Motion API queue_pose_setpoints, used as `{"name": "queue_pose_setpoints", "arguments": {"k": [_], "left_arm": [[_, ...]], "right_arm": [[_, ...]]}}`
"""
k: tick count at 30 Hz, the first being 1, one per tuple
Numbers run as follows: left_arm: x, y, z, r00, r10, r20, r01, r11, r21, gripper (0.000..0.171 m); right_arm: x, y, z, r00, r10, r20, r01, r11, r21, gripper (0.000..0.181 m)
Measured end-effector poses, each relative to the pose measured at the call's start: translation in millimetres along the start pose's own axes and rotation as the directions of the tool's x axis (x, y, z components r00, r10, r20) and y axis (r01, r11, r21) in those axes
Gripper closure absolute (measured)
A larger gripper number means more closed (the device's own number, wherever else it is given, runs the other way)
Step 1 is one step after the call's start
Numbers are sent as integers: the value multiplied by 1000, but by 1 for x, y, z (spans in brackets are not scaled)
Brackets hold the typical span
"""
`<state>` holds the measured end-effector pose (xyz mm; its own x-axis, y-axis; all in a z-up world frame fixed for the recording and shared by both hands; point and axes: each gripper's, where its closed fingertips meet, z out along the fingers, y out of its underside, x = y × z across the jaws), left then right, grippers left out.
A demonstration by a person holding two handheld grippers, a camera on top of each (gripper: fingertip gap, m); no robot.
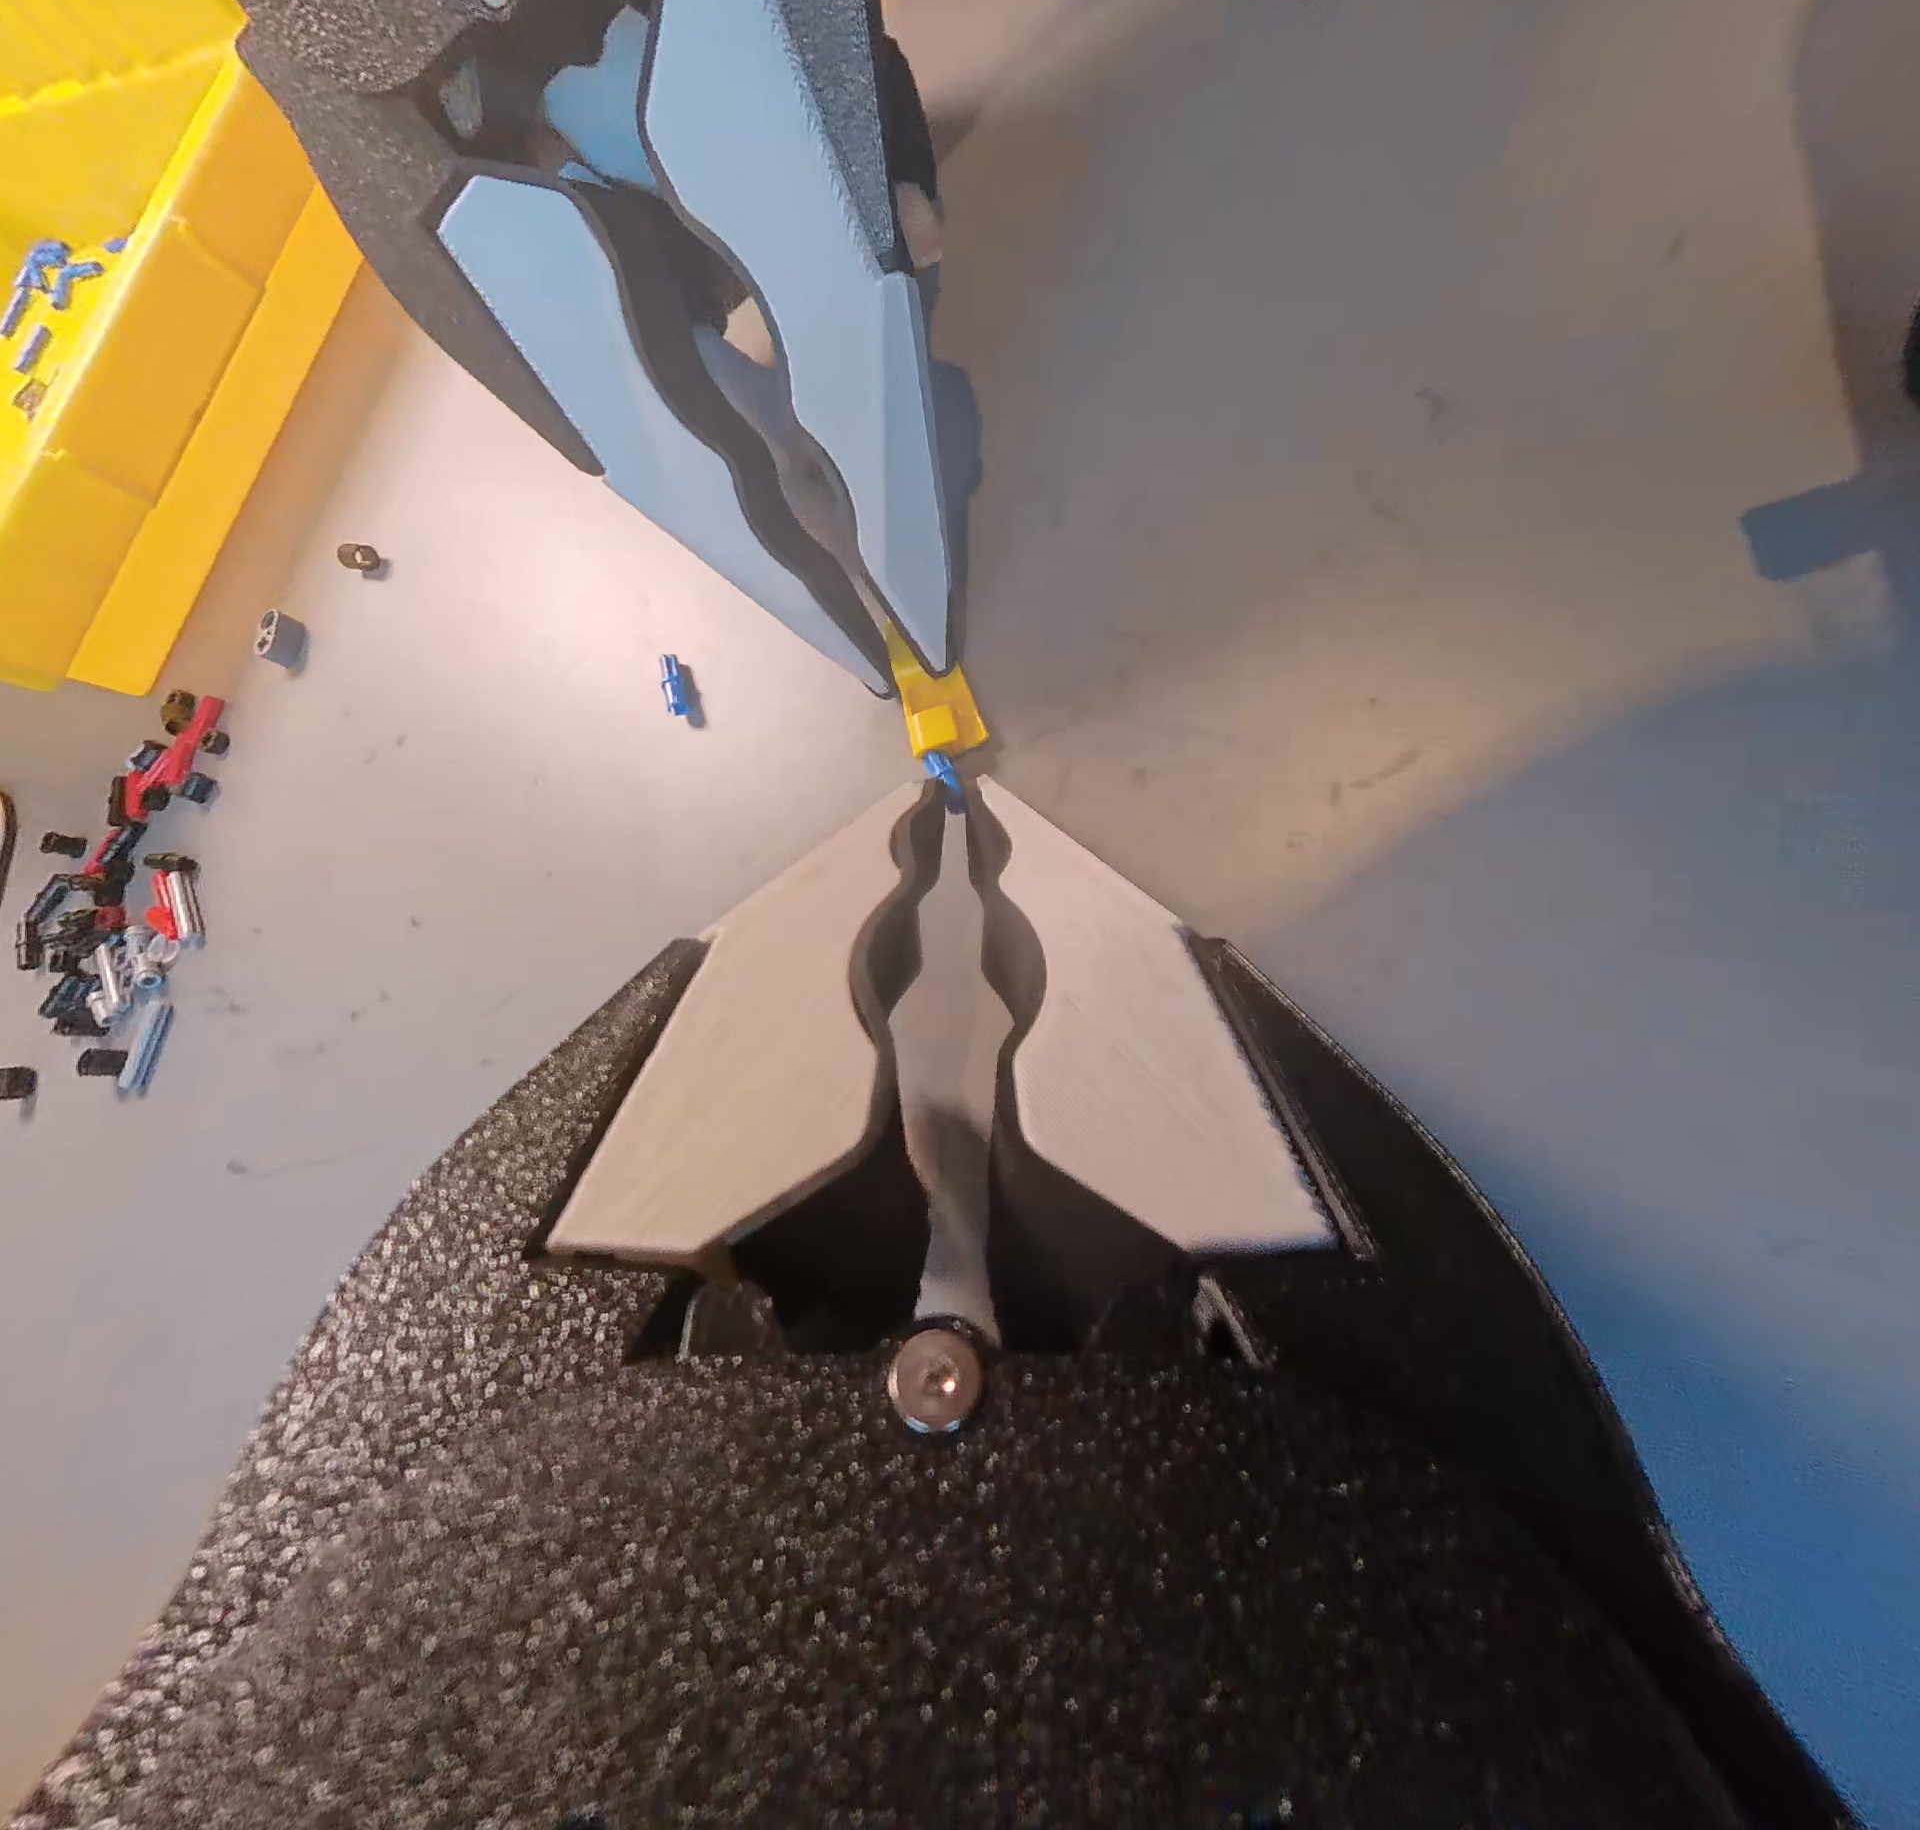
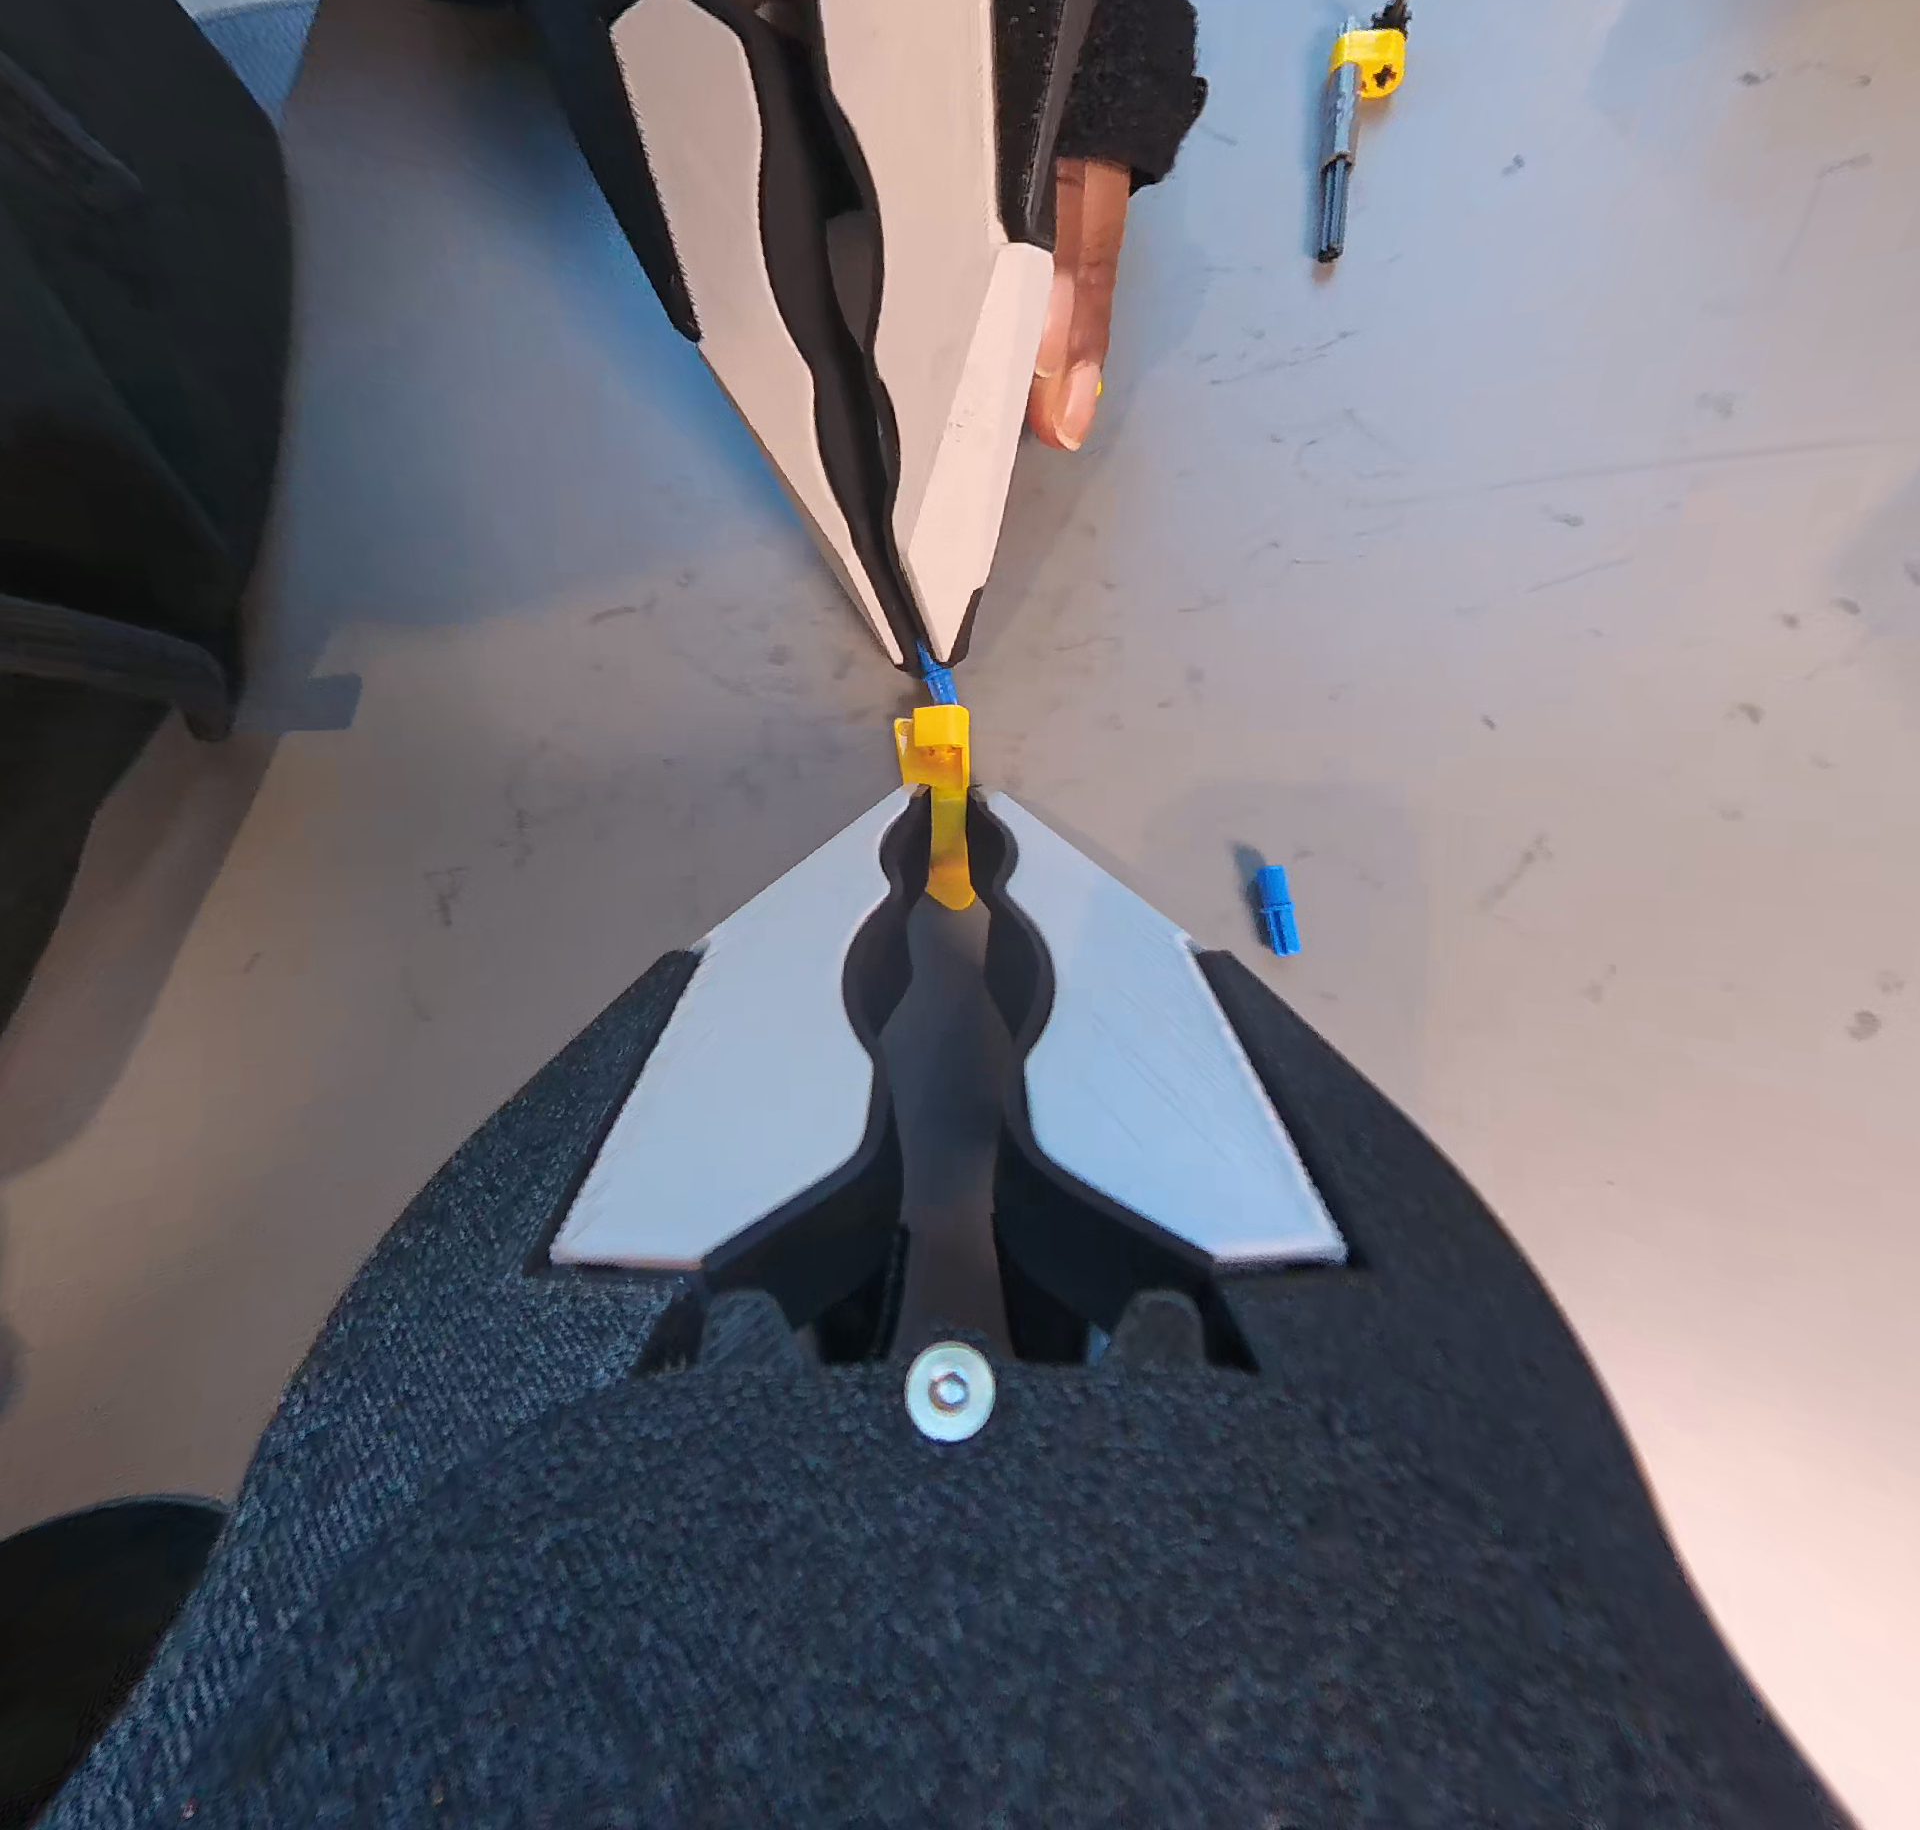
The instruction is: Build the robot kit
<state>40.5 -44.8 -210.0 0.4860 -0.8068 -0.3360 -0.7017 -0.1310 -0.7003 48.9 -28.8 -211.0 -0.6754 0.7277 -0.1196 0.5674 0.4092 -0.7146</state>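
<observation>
Left gripper (image 1: 948, 788) had its jaws pressed nearly together on a small blue pin (image 1: 943, 768), pinched right at the fingertips, most of the pin poking out past them. Right gripper (image 2: 943, 793) had its jaws clamped on a yellow connector piece (image 2: 940, 741); part of the piece sat back between the fingers, the blocky end stuck out beyond the tips. The two grippers met tip to tip above the grey table (image 1: 1351, 533), pin end touching or just entering the yellow piece; contact was too small to tell for sure. One loose blue pin (image 2: 1278, 910) lay on the table to the right of the right gripper, apart from it. One small assembly of a yellow connector on a grey-black axle (image 2: 1356, 107) lay farther off, well apart. A person's finger (image 2: 1070, 346) in a black fingerless glove showed beside the left gripper. In the left wrist view a yellow bin (image 1: 114, 326) with several blue bits inside sat at the far left, and below it a scatter of red, black and grey small parts (image 1: 114, 907), too many and too small to count. Two single dark parts (image 1: 281, 634) lay between the bin and the loose pin.
</observation>
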Motion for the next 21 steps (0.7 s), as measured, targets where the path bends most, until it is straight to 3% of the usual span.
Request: {"name": "queue_pose_setpoints", "arguments": {"k": [10, 17, 21], "left_arm": [[3, 2, 2, 997, 48, -68, -48, 999, 9, 169], [1, 2, 1, 994, -107, -7, 107, 994, -22, 170], [1, 1, 2, 994, -112, 12, 112, 993, -26, 170]], "right_arm": [[-7, 0, 1, 998, -31, 50, 30, 999, 21, 176], [-6, 0, 1, 998, 68, -13, -67, 997, 23, 176], [-6, 0, 1, 998, 54, -27, -53, 998, 30, 176]]}}
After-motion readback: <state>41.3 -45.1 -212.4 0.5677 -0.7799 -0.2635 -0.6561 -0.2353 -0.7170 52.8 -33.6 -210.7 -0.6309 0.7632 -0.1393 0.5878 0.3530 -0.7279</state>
